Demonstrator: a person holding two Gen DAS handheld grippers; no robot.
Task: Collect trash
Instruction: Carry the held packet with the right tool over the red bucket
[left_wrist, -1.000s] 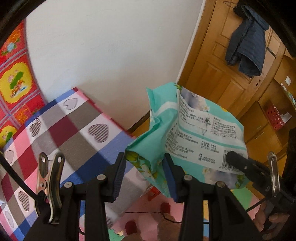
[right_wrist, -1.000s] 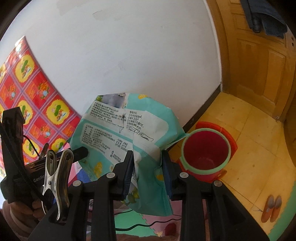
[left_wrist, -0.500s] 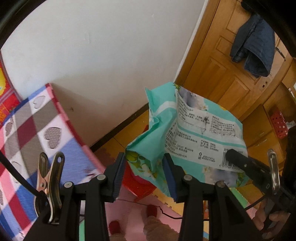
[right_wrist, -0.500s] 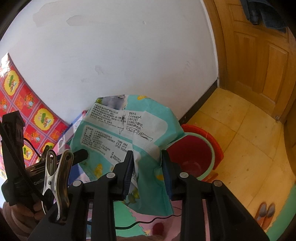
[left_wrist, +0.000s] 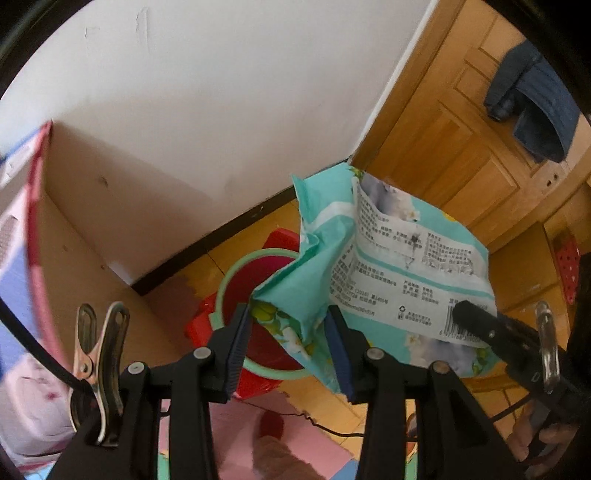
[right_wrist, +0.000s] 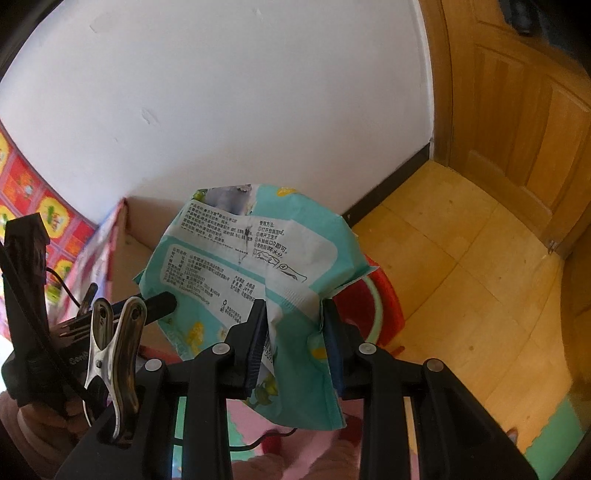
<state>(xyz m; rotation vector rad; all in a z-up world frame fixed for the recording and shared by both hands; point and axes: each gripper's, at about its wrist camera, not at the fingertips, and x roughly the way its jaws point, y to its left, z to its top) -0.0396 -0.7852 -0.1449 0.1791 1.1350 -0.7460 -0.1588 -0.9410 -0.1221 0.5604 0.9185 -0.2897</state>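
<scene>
An empty teal wipes packet (left_wrist: 388, 266) with a white printed label hangs in the air, held at both ends. My left gripper (left_wrist: 288, 314) is shut on its crumpled left corner. My right gripper (right_wrist: 293, 310) is shut on the packet (right_wrist: 251, 258) at its other end; its black finger also shows at the right in the left wrist view. Below the packet stands a red bucket with a pale green rim (left_wrist: 236, 273) on the floor by the wall. In the right wrist view the packet hides most of the bucket (right_wrist: 380, 306).
A white wall with a dark skirting board (left_wrist: 221, 236) runs behind the bucket. A bed with a checked cover (left_wrist: 22, 236) is at the left. A wooden door (right_wrist: 517, 122) with a dark jacket (left_wrist: 532, 107) stands at the right. Pink and green foam mats (left_wrist: 258, 435) cover the near floor.
Both grippers have carried the packet down and away from the bed towards the corner. The red bucket has come into the left wrist view and lies right under the packet.
</scene>
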